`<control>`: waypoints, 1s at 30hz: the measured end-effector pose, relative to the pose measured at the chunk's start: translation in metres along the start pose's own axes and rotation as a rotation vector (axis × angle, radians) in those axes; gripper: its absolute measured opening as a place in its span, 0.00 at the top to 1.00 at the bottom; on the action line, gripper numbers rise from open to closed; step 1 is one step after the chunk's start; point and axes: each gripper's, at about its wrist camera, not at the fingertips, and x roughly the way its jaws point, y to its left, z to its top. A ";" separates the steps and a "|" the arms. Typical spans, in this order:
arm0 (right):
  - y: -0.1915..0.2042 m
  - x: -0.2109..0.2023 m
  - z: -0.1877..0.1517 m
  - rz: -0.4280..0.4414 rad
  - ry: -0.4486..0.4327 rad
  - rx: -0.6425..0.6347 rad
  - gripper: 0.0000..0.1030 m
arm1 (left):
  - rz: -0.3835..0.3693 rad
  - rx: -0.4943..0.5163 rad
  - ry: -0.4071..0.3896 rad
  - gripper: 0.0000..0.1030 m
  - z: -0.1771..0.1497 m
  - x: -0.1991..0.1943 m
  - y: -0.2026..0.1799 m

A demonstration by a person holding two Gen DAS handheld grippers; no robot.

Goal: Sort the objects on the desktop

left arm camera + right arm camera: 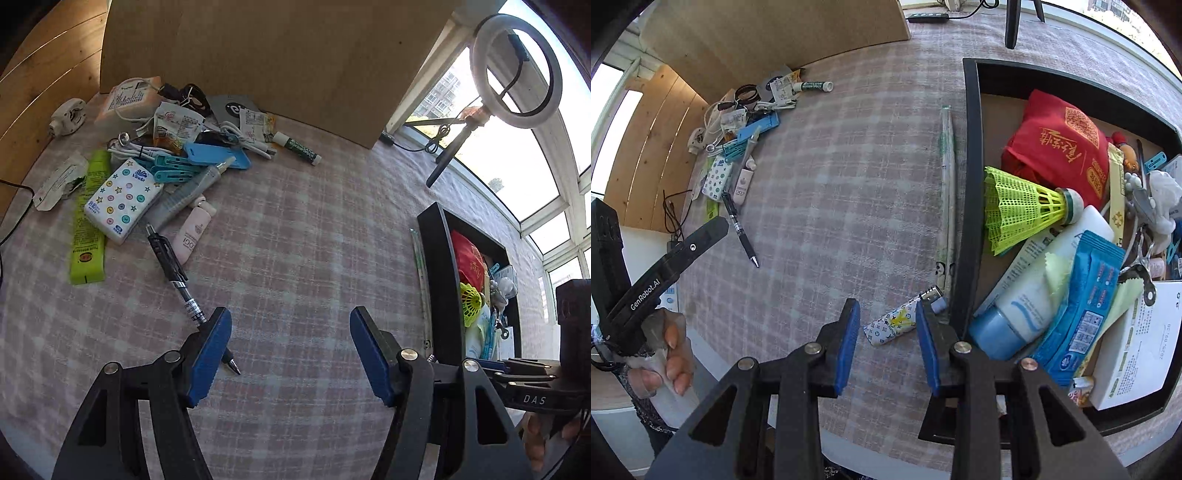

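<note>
Right tongs (888,339) released over a patterned lighter (903,322) at twelve o'clock; left tongs (290,354) released, black pen (181,284) at ten.

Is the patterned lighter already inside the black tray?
No, the patterned lighter lies on the checked cloth just outside the black tray, between the open fingers of the right gripper.

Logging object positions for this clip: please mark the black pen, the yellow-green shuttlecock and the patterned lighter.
black pen (168,260), left wrist view, on the barrel near the clip.
yellow-green shuttlecock (1015,206), right wrist view, on the mesh skirt.
patterned lighter (892,326), right wrist view, on the printed body.
</note>
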 end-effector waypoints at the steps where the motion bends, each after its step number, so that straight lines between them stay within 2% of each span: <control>1: 0.003 0.006 -0.003 -0.004 0.008 0.019 0.70 | 0.006 -0.004 0.005 0.38 0.001 0.002 0.009; 6: 0.007 0.032 -0.015 -0.024 0.029 0.126 0.70 | 0.005 -0.038 0.053 0.38 0.006 0.017 0.044; 12: -0.001 0.044 -0.024 -0.061 0.009 0.276 0.70 | 0.003 -0.036 0.099 0.38 0.013 0.035 0.060; 19: -0.001 0.047 -0.022 -0.117 -0.031 0.341 0.70 | 0.001 -0.006 0.147 0.42 0.014 0.052 0.061; 27: -0.017 0.043 -0.029 -0.138 -0.037 0.411 0.70 | 0.012 0.037 0.146 0.46 0.016 0.057 0.054; 30: -0.020 0.048 -0.025 -0.147 -0.031 0.414 0.70 | 0.021 0.049 0.146 0.51 0.017 0.058 0.052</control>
